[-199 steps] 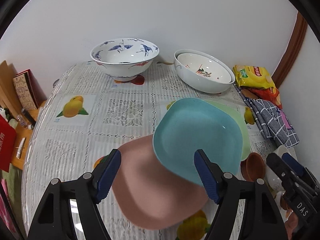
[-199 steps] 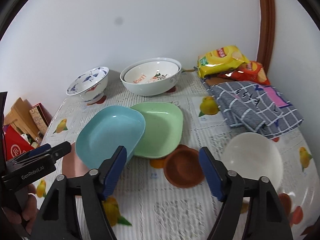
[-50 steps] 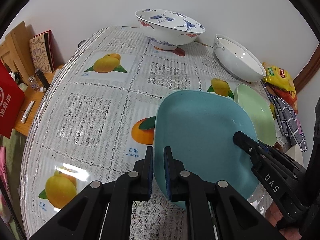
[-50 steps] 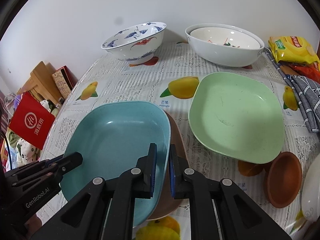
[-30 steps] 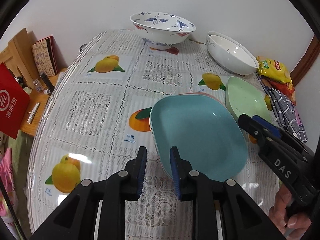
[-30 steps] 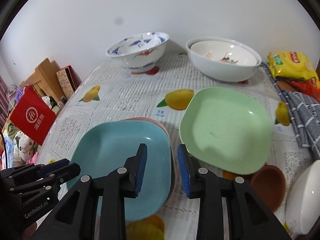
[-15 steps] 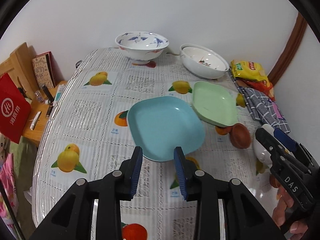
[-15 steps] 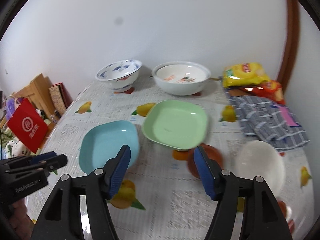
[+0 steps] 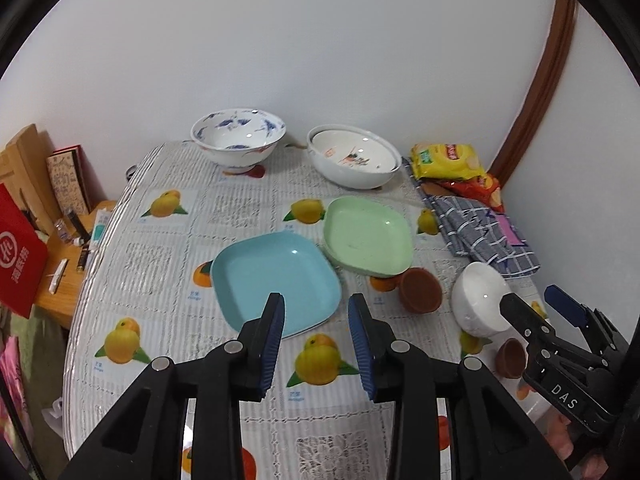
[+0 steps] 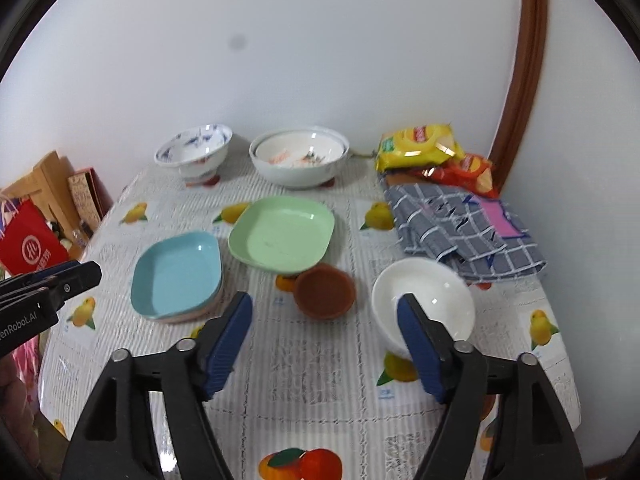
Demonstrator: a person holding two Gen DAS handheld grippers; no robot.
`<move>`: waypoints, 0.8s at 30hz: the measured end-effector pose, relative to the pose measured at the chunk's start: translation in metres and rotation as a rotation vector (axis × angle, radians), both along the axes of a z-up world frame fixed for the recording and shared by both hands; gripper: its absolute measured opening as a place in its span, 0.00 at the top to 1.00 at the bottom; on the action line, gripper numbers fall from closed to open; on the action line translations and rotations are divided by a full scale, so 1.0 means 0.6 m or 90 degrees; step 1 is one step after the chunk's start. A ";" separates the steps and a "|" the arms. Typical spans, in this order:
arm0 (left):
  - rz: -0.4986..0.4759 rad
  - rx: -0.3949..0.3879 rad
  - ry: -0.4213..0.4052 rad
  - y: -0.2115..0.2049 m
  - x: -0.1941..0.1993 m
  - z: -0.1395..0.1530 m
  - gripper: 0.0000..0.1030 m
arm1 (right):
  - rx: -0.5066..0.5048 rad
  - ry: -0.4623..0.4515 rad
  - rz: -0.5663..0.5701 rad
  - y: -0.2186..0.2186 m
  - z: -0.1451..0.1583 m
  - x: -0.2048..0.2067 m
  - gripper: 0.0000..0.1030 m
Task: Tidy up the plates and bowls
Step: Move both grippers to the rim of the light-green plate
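Having set the blue plate (image 10: 176,274) squarely on the pink plate (image 10: 188,315) a moment earlier, you drew both tongs back above the desk (image 10: 320,368). The left tongs (image 9: 316,330) hung parted and empty; the right tongs (image 10: 326,344) were spread wide, holding nothing. The green plate (image 10: 282,238), brown bowl (image 10: 325,290) and white bowl (image 10: 424,300) apparently remained to be stacked.
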State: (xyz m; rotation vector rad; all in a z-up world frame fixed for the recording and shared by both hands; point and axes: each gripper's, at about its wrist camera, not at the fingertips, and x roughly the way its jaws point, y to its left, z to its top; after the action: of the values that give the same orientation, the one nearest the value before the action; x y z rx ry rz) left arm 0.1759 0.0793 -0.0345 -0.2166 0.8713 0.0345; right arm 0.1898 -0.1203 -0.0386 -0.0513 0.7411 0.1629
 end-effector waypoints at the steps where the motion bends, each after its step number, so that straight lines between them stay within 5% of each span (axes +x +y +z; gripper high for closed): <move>1: -0.008 0.002 -0.004 -0.002 0.003 0.006 0.70 | 0.009 -0.009 0.004 -0.004 0.005 -0.001 0.21; 8: -0.023 0.012 -0.017 -0.004 0.030 0.028 0.69 | 0.021 -0.061 0.001 -0.016 0.037 0.019 0.21; 24: -0.017 0.036 -0.001 0.003 0.176 -0.010 0.69 | 0.090 -0.014 0.002 0.006 0.016 0.190 0.21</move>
State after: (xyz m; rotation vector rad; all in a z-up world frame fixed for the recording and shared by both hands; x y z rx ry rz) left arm 0.2817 0.0810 -0.0405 -0.1526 0.8707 0.0342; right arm 0.3038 -0.1165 -0.0291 0.0801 0.7063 0.2163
